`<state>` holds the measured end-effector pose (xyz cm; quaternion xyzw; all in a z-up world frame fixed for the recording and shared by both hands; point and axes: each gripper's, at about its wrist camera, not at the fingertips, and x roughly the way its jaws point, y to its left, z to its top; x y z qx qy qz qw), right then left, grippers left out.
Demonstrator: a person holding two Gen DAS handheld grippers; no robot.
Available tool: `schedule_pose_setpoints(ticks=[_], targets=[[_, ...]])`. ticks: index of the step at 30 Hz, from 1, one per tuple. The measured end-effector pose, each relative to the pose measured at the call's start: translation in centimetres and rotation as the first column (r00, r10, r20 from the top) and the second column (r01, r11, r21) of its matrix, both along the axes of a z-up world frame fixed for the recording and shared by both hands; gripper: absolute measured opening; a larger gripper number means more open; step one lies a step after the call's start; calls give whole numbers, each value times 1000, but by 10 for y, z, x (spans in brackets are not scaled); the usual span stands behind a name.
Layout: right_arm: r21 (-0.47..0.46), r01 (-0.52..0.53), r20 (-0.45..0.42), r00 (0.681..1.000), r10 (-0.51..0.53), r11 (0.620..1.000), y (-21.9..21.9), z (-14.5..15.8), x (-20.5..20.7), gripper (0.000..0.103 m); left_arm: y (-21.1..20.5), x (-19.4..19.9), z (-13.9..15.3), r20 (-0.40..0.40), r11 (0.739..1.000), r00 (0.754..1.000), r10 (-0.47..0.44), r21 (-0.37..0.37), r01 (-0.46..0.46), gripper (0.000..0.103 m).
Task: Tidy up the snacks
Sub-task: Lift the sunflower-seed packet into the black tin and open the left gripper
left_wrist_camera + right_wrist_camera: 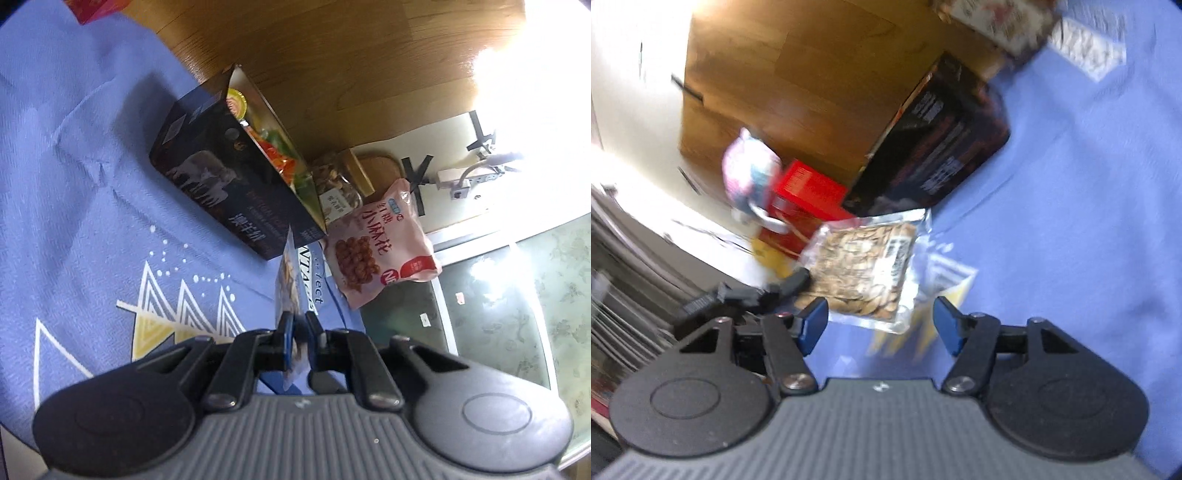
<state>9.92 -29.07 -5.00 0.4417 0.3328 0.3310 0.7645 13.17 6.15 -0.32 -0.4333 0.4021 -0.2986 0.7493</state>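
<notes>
My left gripper is shut on a blue snack packet with white lettering, held edge-on just in front of an open dark box with several colourful snacks inside. A pink snack bag and a glass jar of nuts lie beyond the box. My right gripper is open and empty over a clear packet of pale seeds lying on the blue cloth. The dark box stands behind that packet in the blurred right wrist view.
A red box and a pink-white plush toy sit left of the dark box. A black tool lies by my right gripper's left finger. Wooden floor lies beyond the cloth's edge, with a glass door at right.
</notes>
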Motion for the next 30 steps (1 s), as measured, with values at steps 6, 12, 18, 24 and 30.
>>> schedule_pose_setpoints(ticks=[6, 12, 18, 24, 30], targets=[[-27, 10, 60, 998, -8, 1000, 1, 14, -5, 24, -14, -9, 16, 80, 968, 997, -8, 252, -13, 9], [-281, 97, 278, 961, -15, 955, 26, 70, 15, 25, -29, 22, 56, 218, 908, 976, -16, 412, -77, 10], [-405, 179, 364, 931, -21, 897, 57, 97, 96, 35, -46, 95, 83, 309, 774, 950, 35, 593, -222, 29], [-666, 352, 466, 885, -2, 658, 90, 83, 117, 39, -62, 111, 69, 348, 622, 937, 27, 728, -288, 42], [-557, 368, 460, 883, -93, 744, 60, 69, 66, 42, -72, 67, 72, 400, 580, 915, 50, 735, -353, 46]])
